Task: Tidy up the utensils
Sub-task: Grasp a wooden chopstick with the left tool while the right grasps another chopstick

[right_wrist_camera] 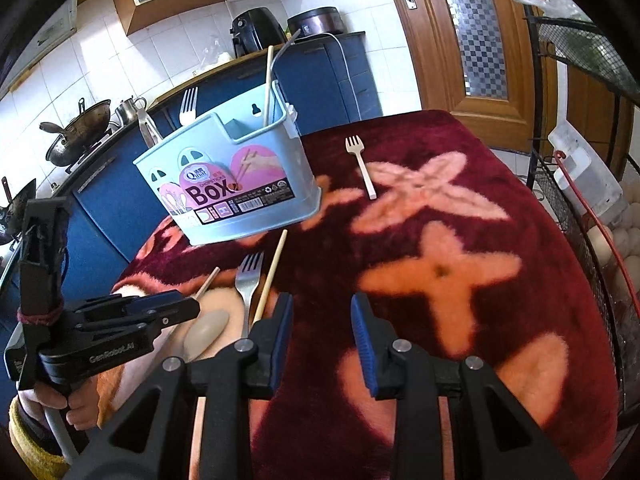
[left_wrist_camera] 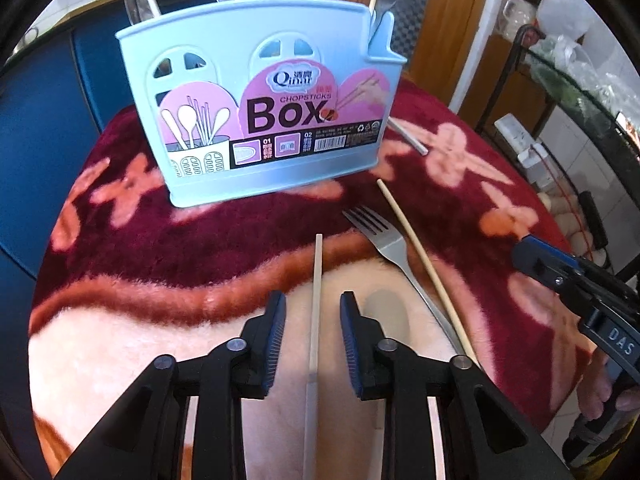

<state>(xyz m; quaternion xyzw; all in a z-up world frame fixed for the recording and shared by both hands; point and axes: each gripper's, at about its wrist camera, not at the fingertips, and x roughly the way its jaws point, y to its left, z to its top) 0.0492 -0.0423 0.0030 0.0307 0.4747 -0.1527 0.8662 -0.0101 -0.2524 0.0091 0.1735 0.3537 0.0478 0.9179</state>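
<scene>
A light blue utensil box [left_wrist_camera: 260, 108] [right_wrist_camera: 236, 188] stands on the red flowered cloth and holds a metal fork, tongs and a chopstick. My left gripper [left_wrist_camera: 313, 314] is open, its jaws either side of a pale spoon's handle [left_wrist_camera: 316, 300] lying on the cloth; the spoon's bowl [right_wrist_camera: 206, 330] shows in the right wrist view. A metal fork [left_wrist_camera: 384, 240] [right_wrist_camera: 248, 276] and a wooden chopstick [left_wrist_camera: 420, 256] [right_wrist_camera: 272, 276] lie to its right. A small white fork [right_wrist_camera: 362, 166] lies right of the box. My right gripper [right_wrist_camera: 322, 328] is open and empty over the cloth.
The round table's cloth [right_wrist_camera: 460, 280] ends in edges all around. Blue cabinets [right_wrist_camera: 112, 208] stand behind the box. A black wire rack [right_wrist_camera: 580, 160] with bags and eggs stands at the right. A wooden door [right_wrist_camera: 472, 32] is behind.
</scene>
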